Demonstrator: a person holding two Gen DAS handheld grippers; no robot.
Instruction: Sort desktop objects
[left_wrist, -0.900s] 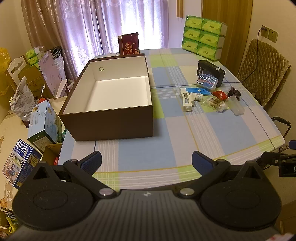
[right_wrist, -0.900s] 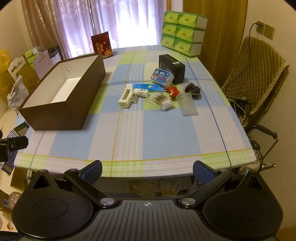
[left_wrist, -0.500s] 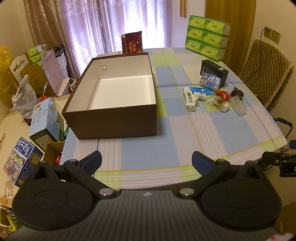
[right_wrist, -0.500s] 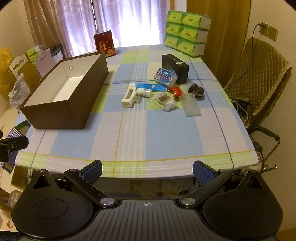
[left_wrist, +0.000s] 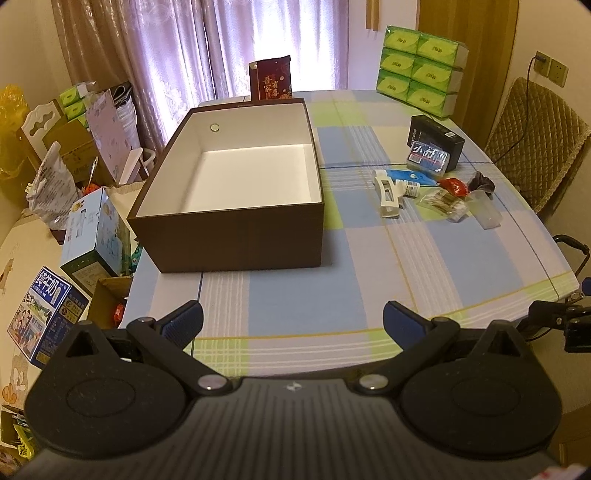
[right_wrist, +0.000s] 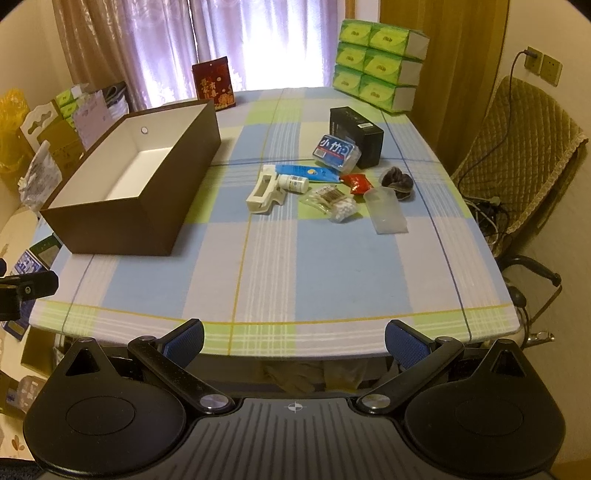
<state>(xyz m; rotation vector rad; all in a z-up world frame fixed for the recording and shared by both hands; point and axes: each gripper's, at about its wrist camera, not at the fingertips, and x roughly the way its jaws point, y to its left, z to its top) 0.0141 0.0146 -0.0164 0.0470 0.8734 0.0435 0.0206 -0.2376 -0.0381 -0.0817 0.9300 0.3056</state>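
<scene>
1. While both grippers hang back at the near edge of the worktop (right_wrist: 332, 273), I judge the step in hand to be the first approach: nothing is picked yet and the brown box (left_wrist: 236, 229) stands empty.
2. My left gripper (left_wrist: 291, 323) has its fingers spread wide with nothing between them; the right gripper (right_wrist: 293, 338) is the same, fingers apart and empty.
3. To do this well, I would send the right gripper for the cluster, since it sits on that side, and take an outlying piece first (the white clip (right_wrist: 264, 192) looks easiest, lying at the cluster's near-left edge with bare cloth in front).
4. I would come down with the fingers straddling the clip's narrow width, not its length, and avoid nudging the small white bottle (right_wrist: 293, 182) that touches it.
5. The clear plastic case (right_wrist: 386, 210) and the cotton swab packet (right_wrist: 332, 201) lie just beside each other, so those want a careful, separate grasp.
6. Relative to my right fingers, the cluster lies well ahead and slightly right of centre; the black box (right_wrist: 356, 131) and blue-labelled pack (right_wrist: 336, 153) sit behind it.
7. From the left gripper's view, the brown box is straight ahead, near, and the cluster is well off to the right.
</scene>
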